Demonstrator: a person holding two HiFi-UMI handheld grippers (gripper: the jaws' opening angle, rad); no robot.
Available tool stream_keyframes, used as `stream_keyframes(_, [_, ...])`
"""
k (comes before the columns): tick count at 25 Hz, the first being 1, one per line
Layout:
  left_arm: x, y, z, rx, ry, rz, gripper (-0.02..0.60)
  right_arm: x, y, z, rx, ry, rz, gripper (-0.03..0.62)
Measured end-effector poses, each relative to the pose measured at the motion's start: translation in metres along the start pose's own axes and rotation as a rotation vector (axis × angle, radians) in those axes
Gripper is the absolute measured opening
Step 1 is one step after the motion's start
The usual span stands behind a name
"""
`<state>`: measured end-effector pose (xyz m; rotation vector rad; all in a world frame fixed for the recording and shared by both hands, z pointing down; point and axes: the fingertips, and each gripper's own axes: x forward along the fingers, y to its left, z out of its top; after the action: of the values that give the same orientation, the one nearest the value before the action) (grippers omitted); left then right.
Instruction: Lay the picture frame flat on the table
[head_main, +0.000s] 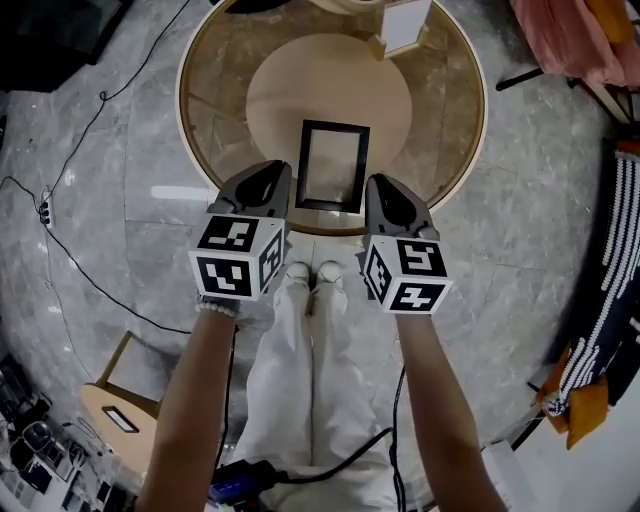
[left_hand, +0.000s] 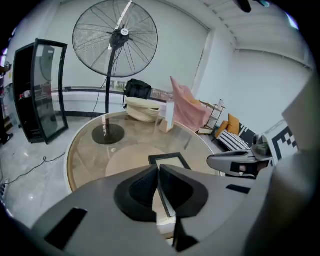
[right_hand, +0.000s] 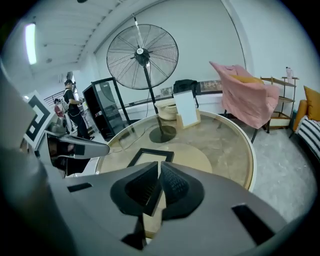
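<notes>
- Head view: The black frame is seen lying flat near the near edge of the round glass table, between the left gripper and right gripper. Neither is touching it. A second frame is propped at the far edge, cut off by the picture's top. The task's frame is judged light and stiff, its pane likely fragile, and apt to slide on glass. Its side rails are judged the safest hold.
- Left gripper view: The left gripper is shown with jaws pressed together on nothing. The frame is seen just beyond the tips, its near end masked by the jaws. The right gripper is seen at the table's right edge. A fan is seen standing behind.
- Right gripper view: The right gripper is likewise shut and empty. Only the far half of the frame is left visible on the table. Any stand on its back is hidden, and glass or plastic cannot be told.
</notes>
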<state>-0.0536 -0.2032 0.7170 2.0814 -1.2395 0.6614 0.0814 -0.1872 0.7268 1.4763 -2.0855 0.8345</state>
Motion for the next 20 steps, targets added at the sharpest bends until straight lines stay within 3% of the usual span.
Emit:
stream_keyframes(6, [-0.061,-0.03,0.042,0.073,-0.083,-0.032,0.018,-0.057,0.018,0.047,-0.012,-0.08,0.015,0.043])
stream_keyframes(15, [-0.154,-0.072,0.133,0.169,-0.237,-0.065,0.017,-0.14,0.064,0.141,-0.146,-0.206,0.033,0.043])
stream_keyframes(20, [-0.207,-0.094,0.173,0.23,-0.3,-0.083,0.017,-0.184,0.084,0.18,-0.143,-0.267,0.052,0.043])
